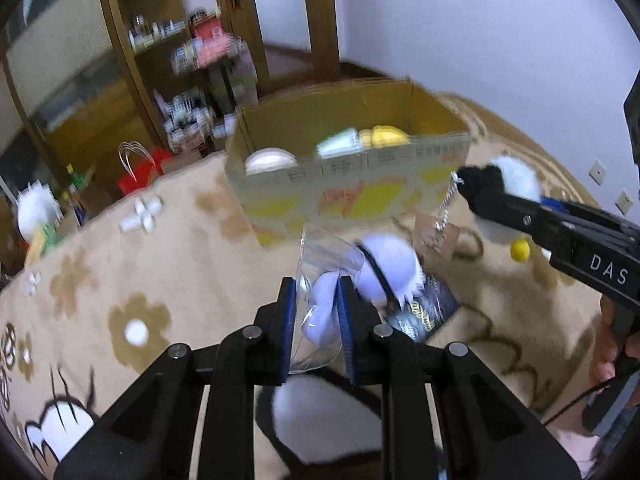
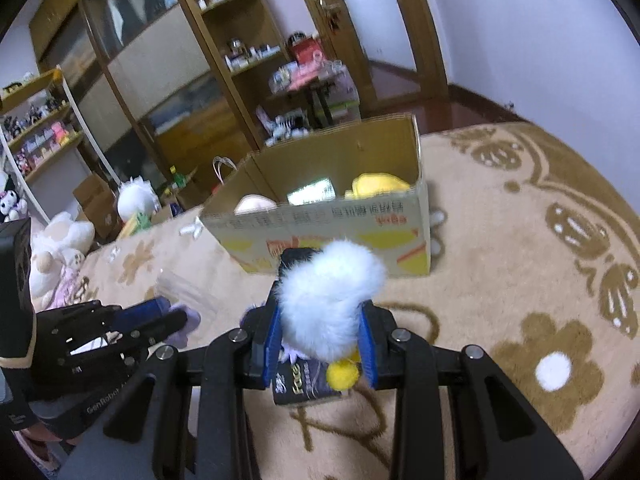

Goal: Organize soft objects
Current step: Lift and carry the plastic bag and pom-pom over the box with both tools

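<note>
My left gripper is shut on a clear plastic bag holding a pale lilac and white plush, above the beige rug. My right gripper is shut on a fluffy white plush with a black part and a small yellow pompom; it also shows in the left wrist view, held in the air in front of the cardboard box's right end. The open cardboard box stands on the rug with a yellow plush, a pale green item and a white round plush inside.
A dark printed packet lies on the flower-patterned rug under the grippers. Wooden cabinets and shelves with small items stand behind the box. Plush toys and a red bag sit at the left edge.
</note>
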{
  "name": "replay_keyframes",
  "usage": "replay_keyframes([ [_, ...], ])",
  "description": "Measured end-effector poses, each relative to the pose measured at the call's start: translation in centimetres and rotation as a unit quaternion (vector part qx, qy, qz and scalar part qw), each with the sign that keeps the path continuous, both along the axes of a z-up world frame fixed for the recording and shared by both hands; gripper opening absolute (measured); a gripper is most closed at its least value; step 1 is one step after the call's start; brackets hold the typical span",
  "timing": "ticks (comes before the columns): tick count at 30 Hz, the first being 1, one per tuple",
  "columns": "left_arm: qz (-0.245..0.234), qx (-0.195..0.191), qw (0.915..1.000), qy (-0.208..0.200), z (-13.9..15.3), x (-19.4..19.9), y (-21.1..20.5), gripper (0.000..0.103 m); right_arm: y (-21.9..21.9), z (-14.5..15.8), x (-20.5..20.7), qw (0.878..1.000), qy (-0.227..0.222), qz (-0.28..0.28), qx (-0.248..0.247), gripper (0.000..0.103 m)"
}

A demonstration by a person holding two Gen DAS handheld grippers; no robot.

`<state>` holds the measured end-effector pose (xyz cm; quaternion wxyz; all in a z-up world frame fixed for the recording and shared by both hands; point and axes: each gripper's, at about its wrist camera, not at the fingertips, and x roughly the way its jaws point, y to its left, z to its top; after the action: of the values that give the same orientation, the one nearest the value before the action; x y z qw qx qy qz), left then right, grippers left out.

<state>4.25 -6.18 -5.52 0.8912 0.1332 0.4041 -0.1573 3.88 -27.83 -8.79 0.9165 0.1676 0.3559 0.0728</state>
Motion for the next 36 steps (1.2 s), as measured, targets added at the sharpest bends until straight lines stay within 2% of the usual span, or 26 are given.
replay_keyframes([
  [7, 0.027, -0.03, 0.9957, -0.083, 2.9, 1.3, 0.0, 0.019, -0.4, 2.5, -0.3, 0.998, -0.059, -0.011, 0.004, 0.034],
  [15, 0.032, -0.047, 0.9887, -0.138, 5.4, 4.6, -0.6, 0.02, -0.5, 5.7, 1.3, 0.993, -0.117, -0.017, -0.024, 0.034],
  [20, 0.03, -0.047, 0.9844, -0.167, 5.9, 6.4, -1.2, 0.02, -0.5, 6.4, 3.3, 0.99, -0.128, -0.021, -0.048, 0.034],
  [28, 0.038, -0.057, 0.9863, -0.15, 4.5, 10.8, -1.7, 0.02, -0.7, 6.3, 6.1, 0.988, -0.132, -0.028, -0.076, 0.034],
  [36, 0.03, -0.058, 0.989, -0.133, 3.0, 12.8, -2.3, 0.02, -1.6, 4.3, 8.0, 0.991, -0.107, -0.033, -0.07, 0.034],
])
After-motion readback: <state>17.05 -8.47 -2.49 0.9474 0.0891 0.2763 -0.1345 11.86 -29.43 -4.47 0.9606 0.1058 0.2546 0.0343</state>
